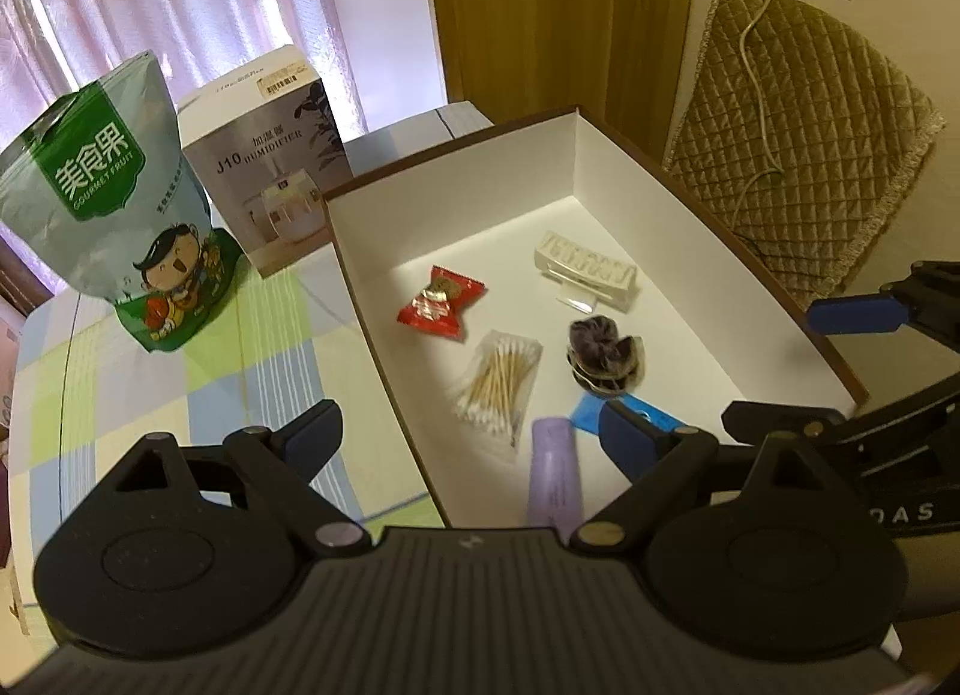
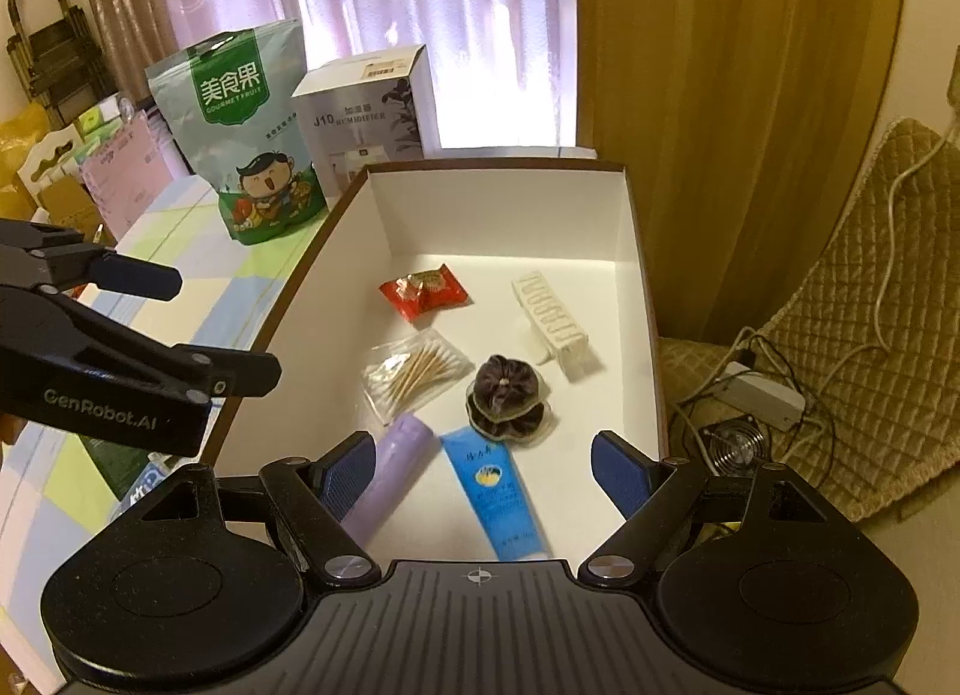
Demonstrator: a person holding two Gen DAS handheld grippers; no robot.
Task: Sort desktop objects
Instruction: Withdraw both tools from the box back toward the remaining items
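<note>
A white box (image 1: 576, 155) (image 2: 498, 203) with a brown rim holds a red candy (image 1: 441, 302) (image 2: 425, 291), a bag of cotton swabs (image 1: 498, 380) (image 2: 414, 374), a white hair clip (image 1: 585, 269) (image 2: 549, 323), a dark dried fruit slice packet (image 1: 606, 356) (image 2: 507, 398), a purple roll (image 1: 555, 473) (image 2: 390, 476) and a blue tube (image 1: 636, 416) (image 2: 495, 494). My left gripper (image 1: 471, 440) is open and empty over the box's near left rim. My right gripper (image 2: 486, 470) is open and empty above the purple roll and the blue tube.
A green snack bag (image 1: 114, 203) (image 2: 240, 131) and a humidifier box (image 1: 264, 161) (image 2: 366, 113) stand on the checked tablecloth (image 1: 156, 395) left of the box. A quilted chair (image 1: 798, 155) with cables is to the right.
</note>
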